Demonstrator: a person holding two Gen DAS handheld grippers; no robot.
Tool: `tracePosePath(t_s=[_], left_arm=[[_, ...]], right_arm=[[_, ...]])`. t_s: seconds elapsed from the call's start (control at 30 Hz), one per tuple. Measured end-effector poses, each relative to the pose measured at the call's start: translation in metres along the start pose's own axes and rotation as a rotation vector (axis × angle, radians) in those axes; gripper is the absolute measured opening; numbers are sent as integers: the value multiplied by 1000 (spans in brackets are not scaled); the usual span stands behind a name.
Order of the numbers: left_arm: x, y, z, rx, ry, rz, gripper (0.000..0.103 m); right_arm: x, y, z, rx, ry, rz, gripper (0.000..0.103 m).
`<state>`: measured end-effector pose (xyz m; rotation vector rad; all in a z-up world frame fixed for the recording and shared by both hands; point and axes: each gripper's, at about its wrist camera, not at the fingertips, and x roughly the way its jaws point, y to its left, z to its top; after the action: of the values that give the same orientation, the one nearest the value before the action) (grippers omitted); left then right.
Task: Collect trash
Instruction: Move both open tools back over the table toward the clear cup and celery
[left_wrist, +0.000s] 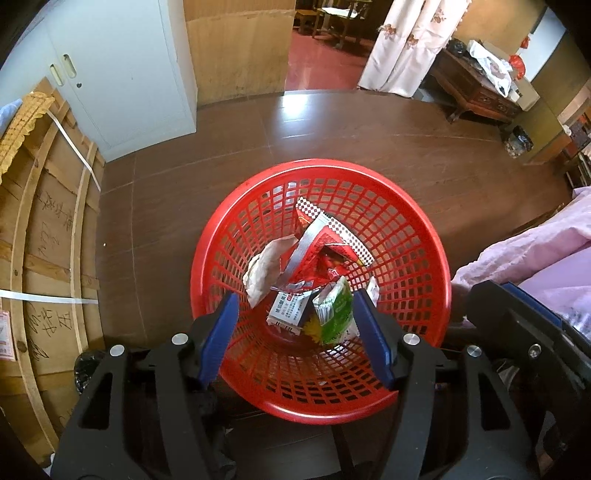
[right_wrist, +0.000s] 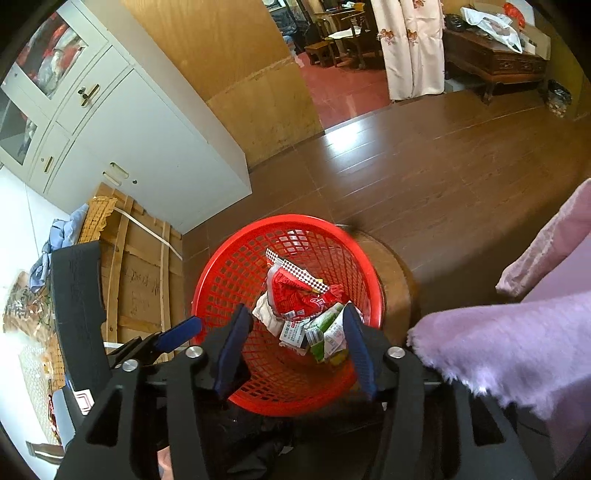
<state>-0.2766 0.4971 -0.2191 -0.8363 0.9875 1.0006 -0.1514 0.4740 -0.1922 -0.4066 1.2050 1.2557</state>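
A round red plastic basket (left_wrist: 406, 236) with lattice walls stands on the glossy brown floor (left_wrist: 332, 129). Inside lie a crinkled red foil wrapper (left_wrist: 321, 251), a crumpled white paper (left_wrist: 264, 273), a small printed carton (left_wrist: 290, 310) and a green-and-white pouch (left_wrist: 334, 314). The left gripper (left_wrist: 295, 332) and right gripper (right_wrist: 295, 341) hang above it, blue-padded jaws released, holding nothing.
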Motion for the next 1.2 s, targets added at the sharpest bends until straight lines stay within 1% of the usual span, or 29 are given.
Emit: tracePosePath(t_s=[0.07,0.17,0.23,0.27,0.33,0.4,0.57,0.63,0.73,0.8,0.97,1.1,1.2], left_arm=[[-7,0,0,0,-3,-7,63],[-24,1,-1,1,-33,-7,64],[-36,0,-1,-2,-52,-13,70],[-44,1,-2,-6,-60,-18,71],[-59,2,-2,-11,-85,-31,76],[-74,-1,-4,-4,-112,-36,79],[-112,-17,-10,47,-169,-60,81],[-127,-25,-13,71,-200,-76,84],[-152,-48,-19,127,-242,-94,89],[-163,-62,-25,164,-260,-110,90],[-192,-104,-45,277,-311,-131,93],[-205,-136,-64,353,-321,-143,94],[-215,-164,-79,411,-315,-190,95]], right_arm=[[-5,2,-1,-5,-4,-4,55],[-17,5,-1,-11,-24,-6,60],[-29,8,-1,-18,-46,-14,68],[-36,10,-1,-27,-61,-19,70],[-56,16,-2,-53,-103,-24,75],[-75,20,-2,-77,-141,-23,78],[-128,24,-9,-112,-225,-54,88],[-149,20,-15,-115,-257,-72,90],[-182,9,-25,-115,-304,-100,92],[-203,2,-31,-95,-339,-123,93],[-260,-34,-58,-37,-435,-161,96],[-301,-68,-82,16,-495,-205,97],[-327,-100,-106,60,-529,-251,97]])
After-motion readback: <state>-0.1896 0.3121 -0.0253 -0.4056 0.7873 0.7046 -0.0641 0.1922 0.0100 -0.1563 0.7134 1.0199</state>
